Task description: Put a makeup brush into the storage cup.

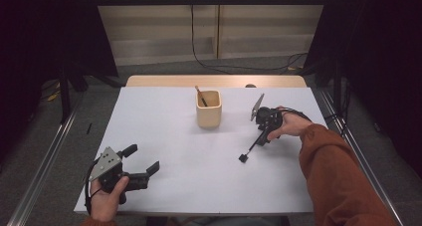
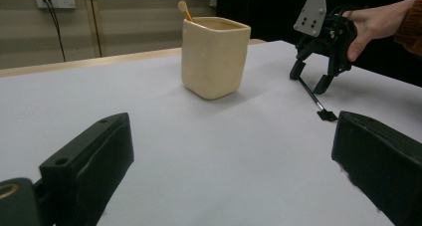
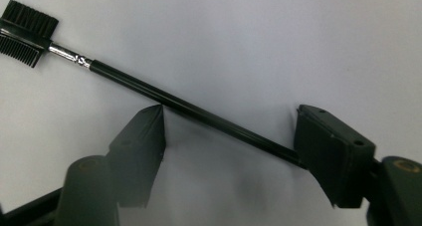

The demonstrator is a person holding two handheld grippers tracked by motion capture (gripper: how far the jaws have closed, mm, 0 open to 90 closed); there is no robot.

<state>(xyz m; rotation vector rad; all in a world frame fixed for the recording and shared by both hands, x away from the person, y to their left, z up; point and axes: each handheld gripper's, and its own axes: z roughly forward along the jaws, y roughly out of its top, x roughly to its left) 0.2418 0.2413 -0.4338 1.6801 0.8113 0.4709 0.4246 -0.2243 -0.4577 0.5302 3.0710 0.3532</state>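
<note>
Rust-orange sleeve (image 1: 338, 171) on the right arm; both black grippers carry grey three-cornered plates with screw holes and trailing black cables.

Table top (image 1: 209, 176): plain white, light wood edge at the far side. Cup (image 1: 208, 109): cream/pale yellow, no pattern; stick in it (image 1: 200, 95) is tan with a dark lower part. Brush (image 3: 149, 90): glossy black handle, silver ferrule, black bristles and comb. Both grippers black, grey plates on top. Sleeve (image 1: 338, 176): rust orange.
</note>
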